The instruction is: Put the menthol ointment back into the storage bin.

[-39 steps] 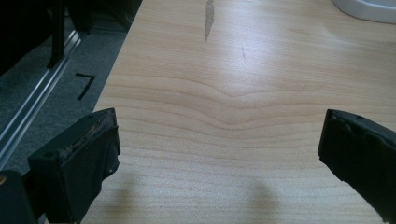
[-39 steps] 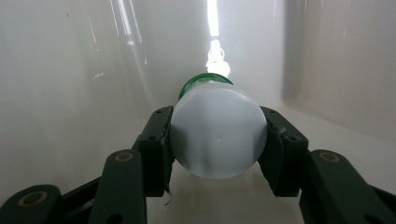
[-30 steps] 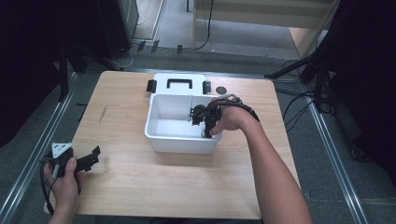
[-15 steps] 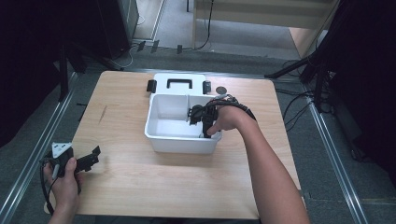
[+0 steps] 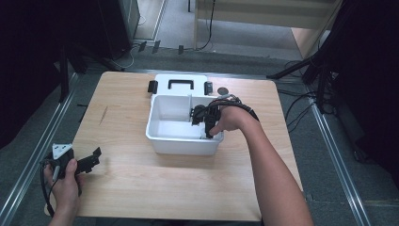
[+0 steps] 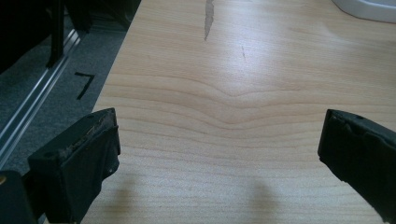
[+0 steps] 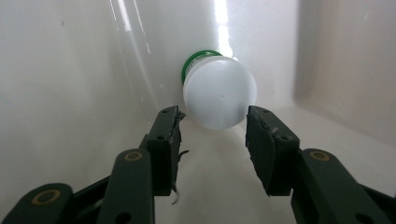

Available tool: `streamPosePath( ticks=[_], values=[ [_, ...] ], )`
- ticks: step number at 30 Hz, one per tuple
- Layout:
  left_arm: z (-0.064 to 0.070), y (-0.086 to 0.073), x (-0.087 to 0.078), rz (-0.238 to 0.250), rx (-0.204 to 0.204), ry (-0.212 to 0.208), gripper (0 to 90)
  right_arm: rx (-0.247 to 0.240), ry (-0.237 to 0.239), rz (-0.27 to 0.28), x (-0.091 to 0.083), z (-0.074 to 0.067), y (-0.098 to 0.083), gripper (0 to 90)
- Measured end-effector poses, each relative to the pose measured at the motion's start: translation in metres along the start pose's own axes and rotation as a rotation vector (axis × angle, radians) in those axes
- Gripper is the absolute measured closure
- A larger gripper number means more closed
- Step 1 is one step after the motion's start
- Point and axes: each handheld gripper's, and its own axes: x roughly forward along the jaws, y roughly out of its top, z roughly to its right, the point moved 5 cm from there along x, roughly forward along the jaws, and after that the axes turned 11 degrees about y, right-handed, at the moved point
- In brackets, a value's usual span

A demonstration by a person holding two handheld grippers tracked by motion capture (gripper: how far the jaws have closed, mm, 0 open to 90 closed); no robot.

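Note:
A small bottle with a white cap (image 7: 219, 95) and a green band lies on its side inside the white bin (image 5: 181, 141), cap toward the camera. My right gripper (image 7: 212, 121) is open, one fingertip at each side of the cap, with a small gap on both sides. From above, the right gripper (image 5: 204, 117) reaches down into the bin's right compartment, and the hand hides the bottle. My left gripper (image 5: 94, 157) rests low at the table's front left corner. In its own view the left gripper (image 6: 219, 135) is open wide over bare wood.
The bin's white lid (image 5: 181, 84), with a black handle and black clips, lies flat behind the bin. A small dark round object (image 5: 223, 89) sits beside the lid. A divider (image 5: 190, 106) splits the bin. Dark equipment and cables surround the table.
The right hand has shifted only slightly inside the bin. The left gripper has stayed where it was.

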Motion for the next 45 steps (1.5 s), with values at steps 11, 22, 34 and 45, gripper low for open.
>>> streamPosePath(
  ticks=[11, 22, 34, 45],
  values=[
    [0.000, 0.000, 0.000, -0.002, 0.002, 0.000, 0.0, 0.074, -0.020, 0.075, -0.029, -0.004, -0.012, 35.4],
    [0.000, 0.000, 0.000, -0.001, 0.003, -0.001, 0.0, 0.159, -0.018, 0.209, -0.065, -0.011, -0.026, 16.3],
    [0.000, 0.000, -0.001, 0.001, 0.009, 0.001, 0.0, 0.251, -0.029, 0.259, -0.071, -0.014, -0.059, 6.6],
    [0.000, 0.000, -0.001, 0.004, 0.008, 0.001, 0.0, 0.352, -0.017, 0.339, -0.057, -0.015, -0.099, 7.5]
  ],
)
